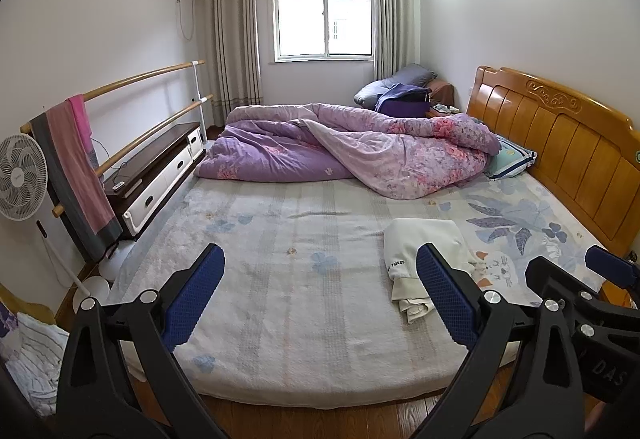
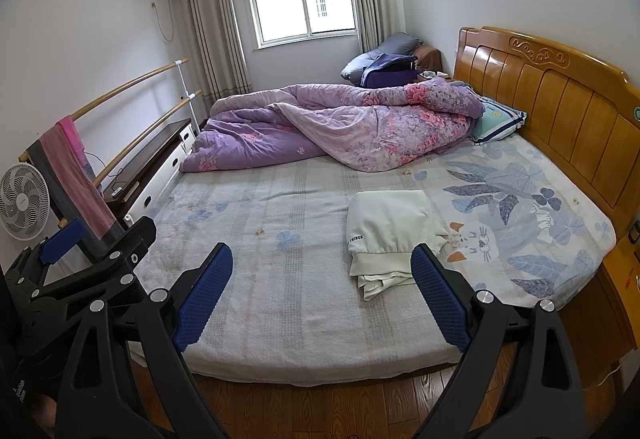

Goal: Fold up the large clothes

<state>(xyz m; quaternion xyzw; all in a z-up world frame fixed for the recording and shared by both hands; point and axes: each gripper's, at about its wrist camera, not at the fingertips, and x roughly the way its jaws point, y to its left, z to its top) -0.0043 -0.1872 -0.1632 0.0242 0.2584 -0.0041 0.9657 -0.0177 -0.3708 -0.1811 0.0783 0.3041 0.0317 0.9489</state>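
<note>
A folded cream-white garment (image 1: 424,251) with small dark lettering lies on the bed (image 1: 280,279), toward its near right part; it also shows in the right wrist view (image 2: 390,229). Its lower edge is rumpled. My left gripper (image 1: 320,291) is open and empty, held back over the bed's near edge, left of the garment. My right gripper (image 2: 322,287) is open and empty, also back from the bed's near edge, with the garment just beyond its right finger (image 2: 440,291). The right gripper's body shows at the right of the left wrist view (image 1: 580,299).
A purple floral quilt (image 1: 352,147) is bunched across the far half of the bed. A wooden headboard (image 1: 560,143) and a pillow (image 1: 510,155) stand at the right. A white fan (image 1: 22,175), a towel rack (image 1: 80,167) and a low cabinet (image 1: 160,167) line the left. Wooden floor (image 2: 360,411) lies below.
</note>
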